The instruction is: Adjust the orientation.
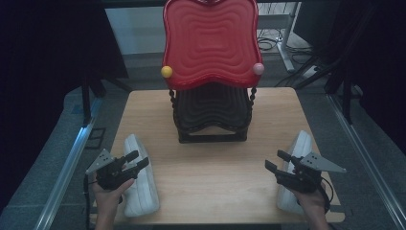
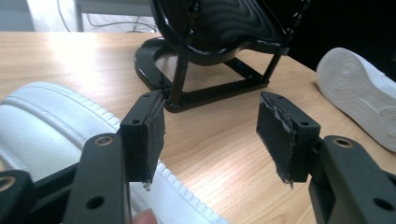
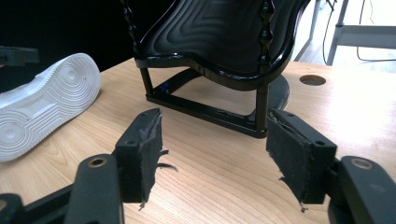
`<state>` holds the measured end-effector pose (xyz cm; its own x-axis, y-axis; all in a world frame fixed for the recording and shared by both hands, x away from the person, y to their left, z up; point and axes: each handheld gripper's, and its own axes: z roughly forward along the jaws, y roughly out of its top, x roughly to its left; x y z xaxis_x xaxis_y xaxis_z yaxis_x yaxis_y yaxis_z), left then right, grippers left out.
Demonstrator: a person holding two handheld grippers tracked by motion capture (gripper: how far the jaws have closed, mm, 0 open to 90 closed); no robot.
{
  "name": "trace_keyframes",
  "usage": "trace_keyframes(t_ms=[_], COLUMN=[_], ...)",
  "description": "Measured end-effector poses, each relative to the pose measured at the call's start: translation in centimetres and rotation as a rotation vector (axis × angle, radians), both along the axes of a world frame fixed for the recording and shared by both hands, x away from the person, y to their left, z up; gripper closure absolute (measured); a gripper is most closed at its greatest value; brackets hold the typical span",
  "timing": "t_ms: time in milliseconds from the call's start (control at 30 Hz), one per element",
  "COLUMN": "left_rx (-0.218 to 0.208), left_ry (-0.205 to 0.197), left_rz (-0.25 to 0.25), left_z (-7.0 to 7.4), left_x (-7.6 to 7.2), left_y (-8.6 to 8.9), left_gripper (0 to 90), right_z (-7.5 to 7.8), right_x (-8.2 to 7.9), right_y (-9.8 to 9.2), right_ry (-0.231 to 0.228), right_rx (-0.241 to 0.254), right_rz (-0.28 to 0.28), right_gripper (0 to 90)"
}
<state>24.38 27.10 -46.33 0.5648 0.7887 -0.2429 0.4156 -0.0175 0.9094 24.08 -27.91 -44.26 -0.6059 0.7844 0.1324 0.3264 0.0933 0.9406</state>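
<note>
Two white shoes lie on their sides on a wooden table (image 1: 210,177). The left shoe (image 1: 141,184) is under my left gripper (image 1: 137,159), whose jaws stand open and empty. Seen from the left gripper view, that shoe (image 2: 46,126) lies below and to the left of the open left gripper (image 2: 210,126). The right shoe (image 1: 299,148) lies beside my right gripper (image 1: 274,160), also open with nothing in it. From the right gripper view, the open right gripper (image 3: 215,140) points at the rack, and the left shoe's sole (image 3: 42,102) shows far off.
A two-tier rack stands at the table's back middle, with a red wavy top shelf (image 1: 210,38) and a black lower shelf (image 1: 210,108) on a black frame (image 2: 201,88). A round hole (image 3: 312,80) is in the tabletop. Metal rails run along both sides of the table.
</note>
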Motion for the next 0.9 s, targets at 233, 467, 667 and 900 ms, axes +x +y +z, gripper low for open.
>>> trace_keyframes(t_ms=[233,467,667,900], left_rx=[0.001,-0.037,-0.040,-0.007], left_ry=[-0.011,-0.041,-0.040,-0.027], left_rz=[-0.005,-0.005,-0.009,0.042], left_z=[0.3,0.8,1.0,1.5], left_x=[-1.1,-2.2,-2.5,-3.4], left_y=[0.2,0.9,1.1,2.4], left_gripper=[43.2,55.8,83.7,90.0], right_z=[0.1,0.3,-0.2,-0.1], right_x=[-0.3,-0.3,-0.3,-0.8], right_y=[0.3,0.5,0.1,0.0], right_ry=[0.004,-0.001,0.024,0.018], right_rx=[-0.023,-0.026,-0.023,-0.042], right_rz=[-0.003,-0.019,-0.016,-0.012], right_gripper=[38.0,37.4,39.4,39.2])
